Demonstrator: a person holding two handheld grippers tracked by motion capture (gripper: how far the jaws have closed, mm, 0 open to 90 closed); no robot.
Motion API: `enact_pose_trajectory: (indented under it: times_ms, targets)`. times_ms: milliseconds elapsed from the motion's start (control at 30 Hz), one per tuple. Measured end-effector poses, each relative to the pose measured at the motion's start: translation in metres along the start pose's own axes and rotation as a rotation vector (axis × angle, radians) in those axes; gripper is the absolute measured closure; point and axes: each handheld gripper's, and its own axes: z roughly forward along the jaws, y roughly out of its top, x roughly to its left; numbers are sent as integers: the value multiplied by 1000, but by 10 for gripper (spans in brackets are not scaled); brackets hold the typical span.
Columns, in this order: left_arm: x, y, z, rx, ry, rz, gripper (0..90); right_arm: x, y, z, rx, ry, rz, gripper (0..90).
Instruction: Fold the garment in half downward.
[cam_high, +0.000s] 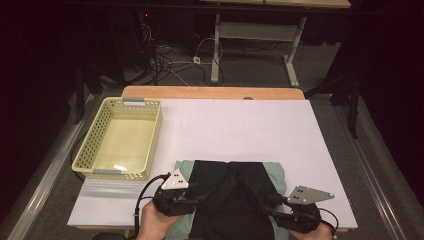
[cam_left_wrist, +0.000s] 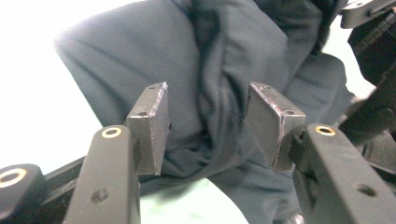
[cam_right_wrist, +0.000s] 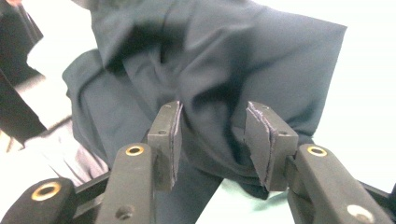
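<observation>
In the high view, the dark, crumpled cloth garment (cam_high: 227, 200) runs off the bottom edge at six o'clock, so its near hem cannot be seen, and it covers the middle of the pale green folded fabric (cam_high: 276, 172) beneath it. The person's hands at seven and five o'clock are cut by the same edge, and the black left gripper (cam_high: 192, 199) and black right gripper (cam_high: 270, 204) are too dark against the garment to tell their jaws apart there. In the left gripper view, the garment's upper part leaves the frame at twelve o'clock. In the right gripper view, a fold of the garment hides the table between the jaws, and whether the pads touch it cannot be told.
</observation>
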Motion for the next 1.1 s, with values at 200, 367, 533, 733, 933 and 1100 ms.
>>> enact_pose_trajectory:
  times_ms: [200, 367, 533, 733, 933, 1100]
  targets:
    - [17, 9, -3, -35, 75, -45, 421, -14, 5, -15, -61, -29, 46, 561]
    - [34, 16, 2, -25, 141, -86, 373, -41, 15, -14, -74, -132, 99, 503]
    - [48, 22, 9, -15, 183, -124, 338, -67, 27, 0, -59, -175, 157, 433]
    - [65, 24, 14, -18, 186, -181, 303, -86, 36, 21, -17, -174, 205, 372]
    - [72, 24, 26, 37, 186, -209, 268, -90, 31, 39, 47, -146, 227, 355]
    - [76, 21, 34, 72, 155, -230, 264, -90, 23, 45, 75, -97, 247, 363]
